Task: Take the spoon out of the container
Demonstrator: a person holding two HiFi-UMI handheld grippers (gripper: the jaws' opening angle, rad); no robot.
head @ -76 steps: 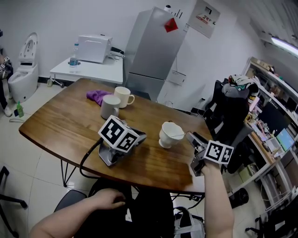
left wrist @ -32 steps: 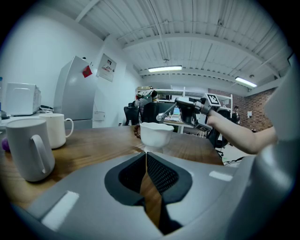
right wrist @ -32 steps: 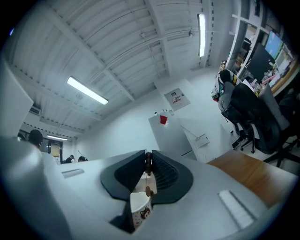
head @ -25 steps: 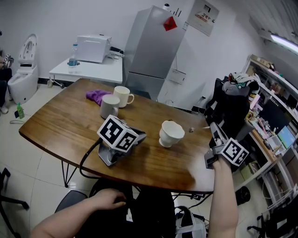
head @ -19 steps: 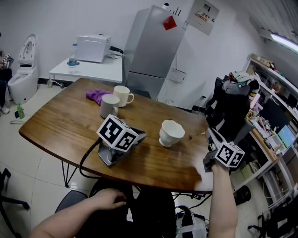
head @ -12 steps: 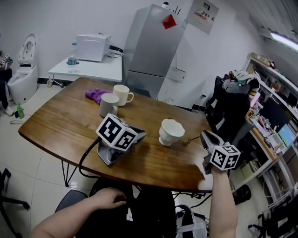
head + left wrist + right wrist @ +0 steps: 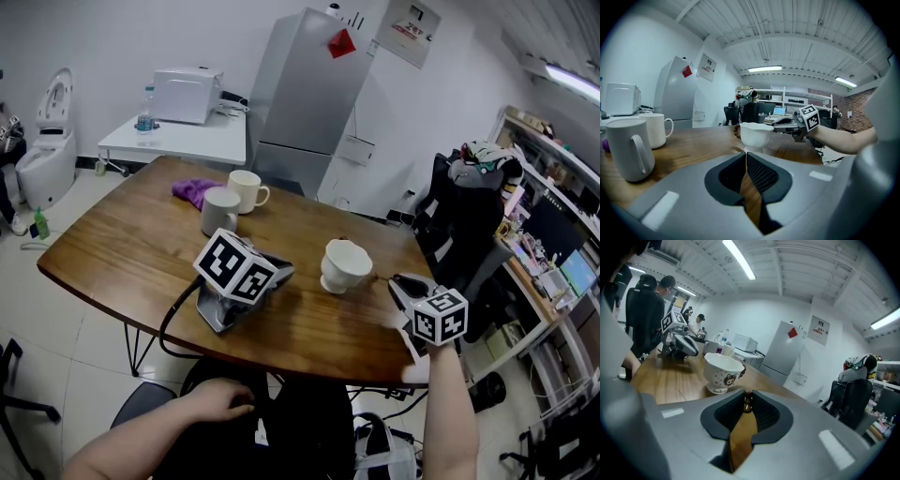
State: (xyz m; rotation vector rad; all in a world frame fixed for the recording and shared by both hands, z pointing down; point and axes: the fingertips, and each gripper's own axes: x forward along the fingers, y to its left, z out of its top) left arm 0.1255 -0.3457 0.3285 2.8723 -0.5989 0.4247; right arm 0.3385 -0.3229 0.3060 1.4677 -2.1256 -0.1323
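Pinched between the nearly closed jaws of the right gripper (image 7: 392, 280): slim spoon (image 7: 747, 401), brown at its gripped end. Held outside the white footed ceramic cup (image 7: 345, 267), just to its right, low over the brown wooden table (image 7: 122, 244). Rested on the table left of the cup: left gripper (image 7: 746, 157), jaws together, empty.

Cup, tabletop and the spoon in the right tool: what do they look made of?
Cup: glazed ceramic, likely; glossy white, printed cartoon, foot ring. Tabletop: wood or veneer, visible grain, shiny varnish reflecting light. Spoon: only a brown tip shows between the right tool's pads; material unclear.
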